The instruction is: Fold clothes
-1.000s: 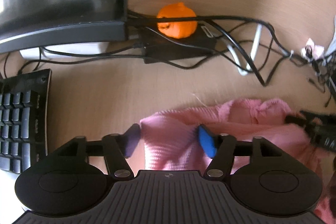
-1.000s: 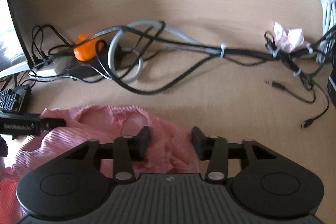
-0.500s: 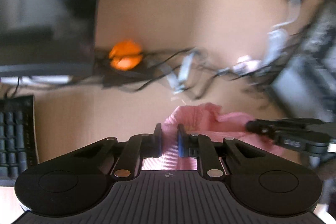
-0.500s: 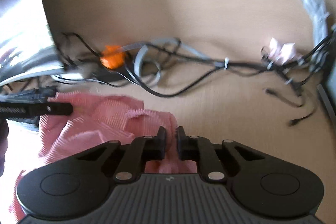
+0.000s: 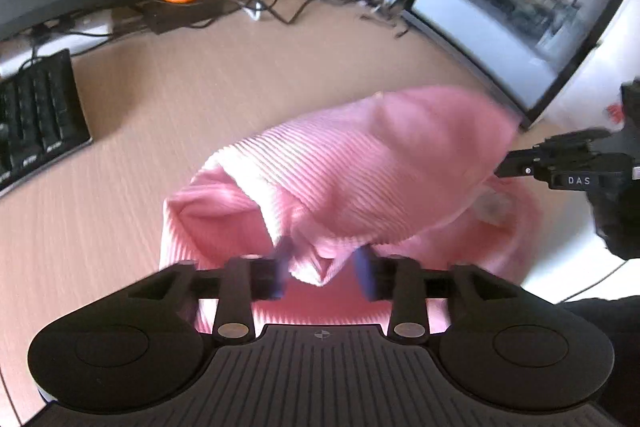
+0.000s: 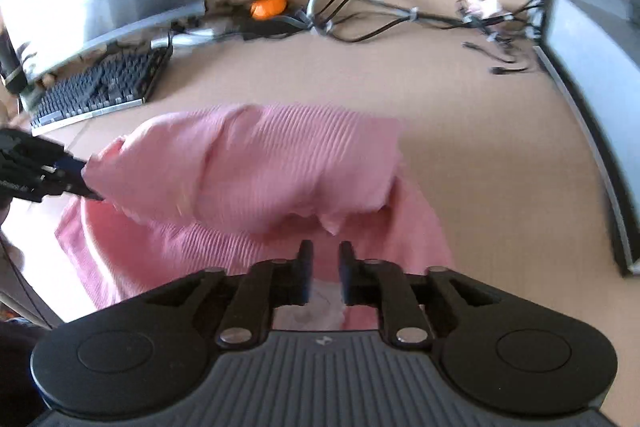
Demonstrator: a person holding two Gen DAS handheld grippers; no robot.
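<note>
On the light wooden desk (image 5: 248, 83), a pink ribbed knit garment (image 5: 360, 163) lay bunched up in the middle, with a top fold lifted over the layer below.

At 6 o'clock in the left wrist view, the left gripper (image 5: 324, 271) had its two blue-padded fingers spread apart, and a corner of the pink cloth sat loose between them. The picture was blurry there, so I could not tell if the pads touched the cloth.

At 3 o'clock in that view, the right gripper (image 5: 516, 163) reached in from the side with its tip at the edge of the fold.

From the right wrist view, the right gripper (image 6: 323, 267) had a narrow gap between its fingers. The torn-looking edge of the garment (image 6: 248, 171) hung just past the tips, not pinched.

At 9 o'clock there, the left gripper (image 6: 68, 179) touched the far end of the fold.

A black keyboard (image 6: 100, 87) sat at 10 o'clock, a small orange round thing (image 6: 268, 5) among tangled black and grey cables (image 6: 360, 23) at 12 o'clock, and a dark flat screen (image 6: 592, 51) at 2 o'clock.
</note>
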